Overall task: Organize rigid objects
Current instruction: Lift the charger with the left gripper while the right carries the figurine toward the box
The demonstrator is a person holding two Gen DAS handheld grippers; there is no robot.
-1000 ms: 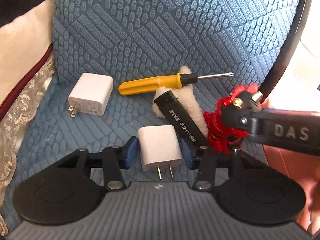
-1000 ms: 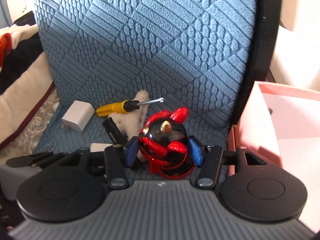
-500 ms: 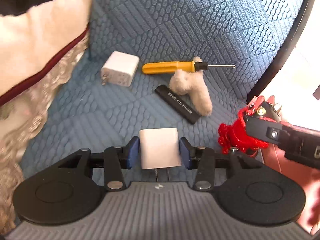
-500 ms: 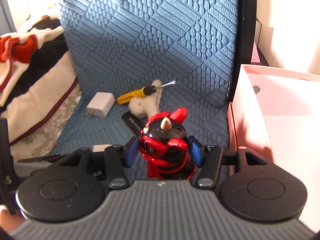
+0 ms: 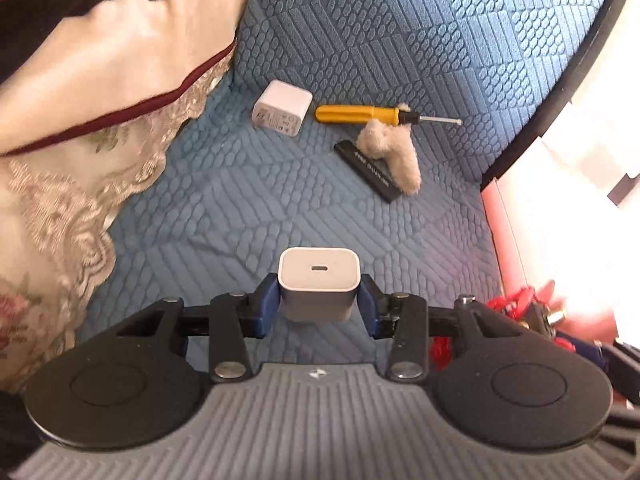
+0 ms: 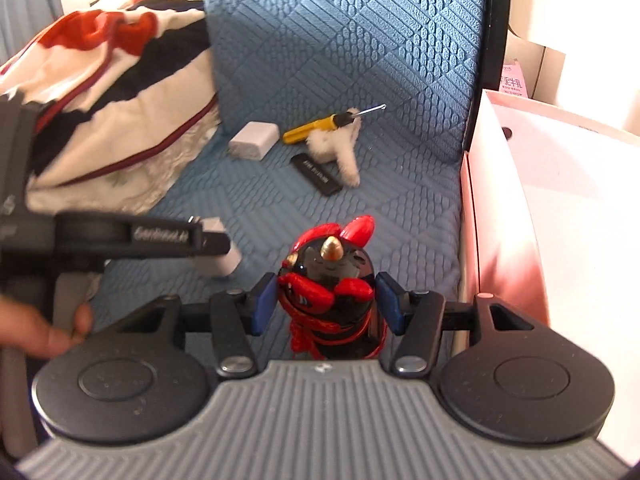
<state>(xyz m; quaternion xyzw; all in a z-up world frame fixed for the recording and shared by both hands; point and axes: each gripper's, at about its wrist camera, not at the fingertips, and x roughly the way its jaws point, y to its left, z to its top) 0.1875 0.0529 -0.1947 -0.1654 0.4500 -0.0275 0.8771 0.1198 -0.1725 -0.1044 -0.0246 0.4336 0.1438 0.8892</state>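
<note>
My left gripper (image 5: pixel 319 304) is shut on a white USB charger (image 5: pixel 319 276), held above the blue seat cushion (image 5: pixel 224 216). My right gripper (image 6: pixel 326 306) is shut on a red and black horned figurine (image 6: pixel 328 280), held beside the pink box (image 6: pixel 504 240). On the cushion lie a second white charger (image 5: pixel 283 108) (image 6: pixel 254 141), a yellow screwdriver (image 5: pixel 360 114) (image 6: pixel 312 129), a black bar with white lettering (image 5: pixel 368 170) (image 6: pixel 316 174) and a fluffy beige toy (image 5: pixel 394 148) (image 6: pixel 340 146) resting partly on the bar.
A cream and black blanket with lace trim (image 5: pixel 80 92) (image 6: pixel 100 92) is heaped at the left. The chair's black frame (image 5: pixel 560 80) (image 6: pixel 494 40) edges the cushion at the right. The left gripper's body (image 6: pixel 120 236) crosses the right wrist view at left.
Both grippers have lifted and pulled back from the objects on the cushion, each still holding its item. The charger in my left gripper has tilted, its port face now showing.
</note>
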